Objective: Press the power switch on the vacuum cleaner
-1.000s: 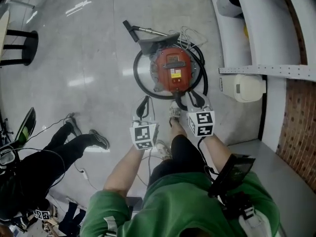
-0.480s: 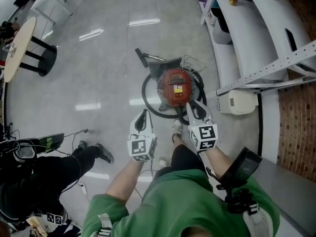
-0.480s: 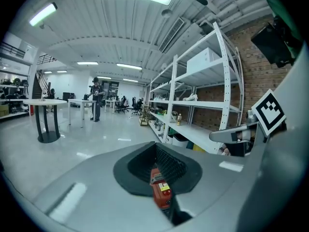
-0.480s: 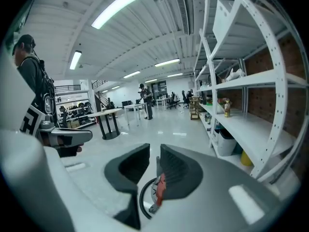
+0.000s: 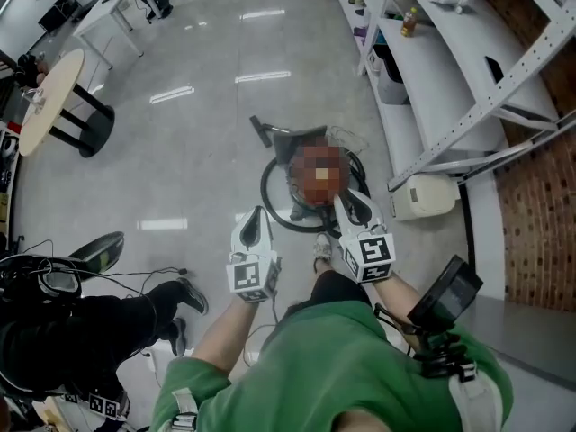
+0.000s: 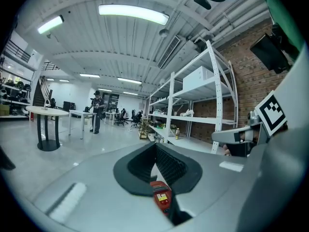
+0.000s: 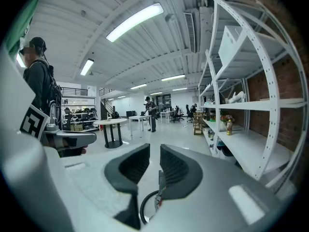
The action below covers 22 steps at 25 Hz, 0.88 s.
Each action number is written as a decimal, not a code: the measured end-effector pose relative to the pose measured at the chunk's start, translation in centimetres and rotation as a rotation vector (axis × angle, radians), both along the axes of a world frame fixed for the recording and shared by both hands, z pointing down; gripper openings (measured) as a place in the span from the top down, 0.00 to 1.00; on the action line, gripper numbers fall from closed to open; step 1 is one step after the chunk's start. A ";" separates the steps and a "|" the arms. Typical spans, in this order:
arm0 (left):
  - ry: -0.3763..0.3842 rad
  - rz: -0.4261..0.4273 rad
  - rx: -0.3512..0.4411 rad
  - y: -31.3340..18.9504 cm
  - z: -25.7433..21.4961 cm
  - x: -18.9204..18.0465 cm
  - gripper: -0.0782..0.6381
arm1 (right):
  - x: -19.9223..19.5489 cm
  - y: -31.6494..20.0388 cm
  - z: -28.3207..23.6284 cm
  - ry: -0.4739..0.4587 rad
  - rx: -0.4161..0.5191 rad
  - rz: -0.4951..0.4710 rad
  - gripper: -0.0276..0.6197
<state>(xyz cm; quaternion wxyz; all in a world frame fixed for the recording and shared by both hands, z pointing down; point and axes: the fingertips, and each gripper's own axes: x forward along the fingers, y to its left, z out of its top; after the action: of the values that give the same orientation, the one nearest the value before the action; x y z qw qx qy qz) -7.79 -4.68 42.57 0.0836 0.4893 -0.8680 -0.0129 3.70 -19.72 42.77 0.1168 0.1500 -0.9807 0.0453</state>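
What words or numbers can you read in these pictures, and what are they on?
No words or numbers can be read.
Label on the vacuum: too small to read.
Vacuum in the head view: a blur patch covers its top.
Marker cubes: black-and-white squares, not words.
Bottle on the shelf: label too small to read.

The floor (image 5: 180,169) lies open and wide to the left of the vacuum cleaner (image 6: 161,198), and nothing hangs over it, so you can pass from that side or from above. Its black hose (image 5: 268,196) loops on the floor round its near and left flanks, and the nozzle (image 5: 260,130) juts out at the far left. The right side is tight: a white box (image 5: 423,196) stands near it, at the foot of the shelf rack (image 5: 432,70).
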 end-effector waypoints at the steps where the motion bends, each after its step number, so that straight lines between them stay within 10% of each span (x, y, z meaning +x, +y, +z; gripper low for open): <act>1: -0.002 0.007 0.015 0.2 -0.7 0.5 0.88 | 0.3 0.5 -0.5 -0.008 0.009 -0.004 0.85; 22: -0.119 0.011 0.060 11.2 -5.0 8.6 0.88 | 8.8 12.6 -7.3 -0.117 0.135 0.013 0.88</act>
<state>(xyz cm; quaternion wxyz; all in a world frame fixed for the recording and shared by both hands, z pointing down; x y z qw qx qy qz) 0.83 6.48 37.59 0.0170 0.4964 -0.8679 -0.0095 12.49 -7.09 35.48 0.0486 0.1611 -0.9857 -0.0113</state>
